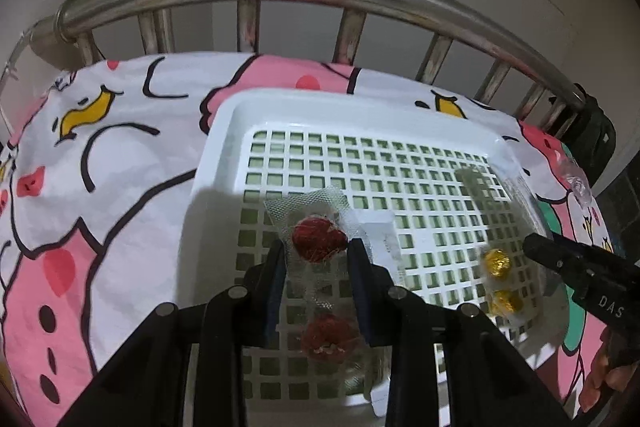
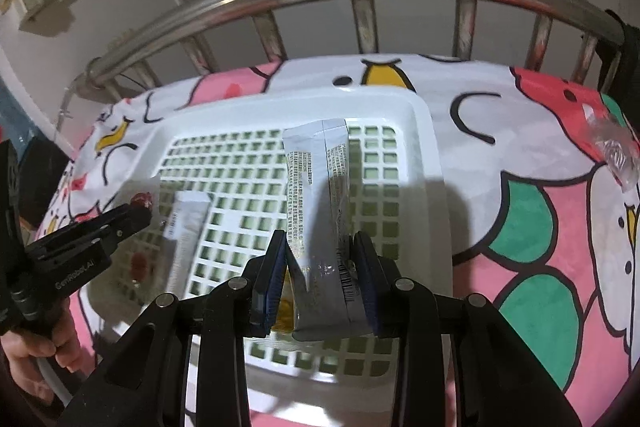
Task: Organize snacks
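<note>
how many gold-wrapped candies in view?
2, both in the white basket near its right wall: upper gold candy and lower gold candy, just left of the right gripper. More may be hidden under packets.

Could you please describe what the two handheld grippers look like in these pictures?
Both the left gripper and right gripper are matte black linkages with silver pivot pins and dark blue finger pads. White lettering marks their sides. A bare hand holds one.

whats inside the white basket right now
In the basket: a clear red-candy pack in the left tongs, a gold-candy pack, a grey sachet, and a grey packet in the right tongs, partly hiding the gold pack.
</note>
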{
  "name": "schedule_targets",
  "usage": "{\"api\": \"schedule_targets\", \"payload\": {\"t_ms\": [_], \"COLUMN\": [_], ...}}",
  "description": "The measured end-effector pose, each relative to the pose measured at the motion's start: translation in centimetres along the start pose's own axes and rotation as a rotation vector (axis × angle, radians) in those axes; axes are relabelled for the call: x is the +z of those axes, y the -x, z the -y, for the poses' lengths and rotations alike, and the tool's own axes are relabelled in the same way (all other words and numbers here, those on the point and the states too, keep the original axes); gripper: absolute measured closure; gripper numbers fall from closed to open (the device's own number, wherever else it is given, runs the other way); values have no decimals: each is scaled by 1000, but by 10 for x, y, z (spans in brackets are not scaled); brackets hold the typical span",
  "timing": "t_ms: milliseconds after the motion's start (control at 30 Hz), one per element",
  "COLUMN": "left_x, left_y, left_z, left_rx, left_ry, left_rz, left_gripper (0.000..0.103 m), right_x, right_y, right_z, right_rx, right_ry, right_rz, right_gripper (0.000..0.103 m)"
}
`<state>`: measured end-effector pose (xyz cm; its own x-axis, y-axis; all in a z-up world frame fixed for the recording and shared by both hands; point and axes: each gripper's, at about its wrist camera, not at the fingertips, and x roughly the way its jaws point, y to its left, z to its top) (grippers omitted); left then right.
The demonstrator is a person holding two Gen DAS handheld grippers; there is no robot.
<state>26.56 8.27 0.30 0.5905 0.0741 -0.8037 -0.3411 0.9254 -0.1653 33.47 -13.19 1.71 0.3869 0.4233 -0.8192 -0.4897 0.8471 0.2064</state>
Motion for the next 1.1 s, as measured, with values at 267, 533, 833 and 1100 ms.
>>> {"api": "schedule_targets", "payload": {"t_ms": [267, 533, 833, 1100], "left_x": [-2, 3, -21, -78], "left_y": [-10, 44, 162, 216], "left_z": [0, -3, -2, 8], "left_rx": [-27, -94, -161, -155], "left_ry": [21, 34, 25, -50], "left_rz": [-15, 92, 339, 415], "left_gripper": [71, 17, 3, 0], "right_x": [-6, -8, -54, -112], "right_y": [-20, 53, 172, 220], "right_z": [8, 0, -26, -41], "right_rx": [-36, 48, 185, 266], "right_ry": [-23, -44, 35, 59], "right_rz": [-47, 136, 382, 468], "right_gripper": [68, 17, 4, 2]}}
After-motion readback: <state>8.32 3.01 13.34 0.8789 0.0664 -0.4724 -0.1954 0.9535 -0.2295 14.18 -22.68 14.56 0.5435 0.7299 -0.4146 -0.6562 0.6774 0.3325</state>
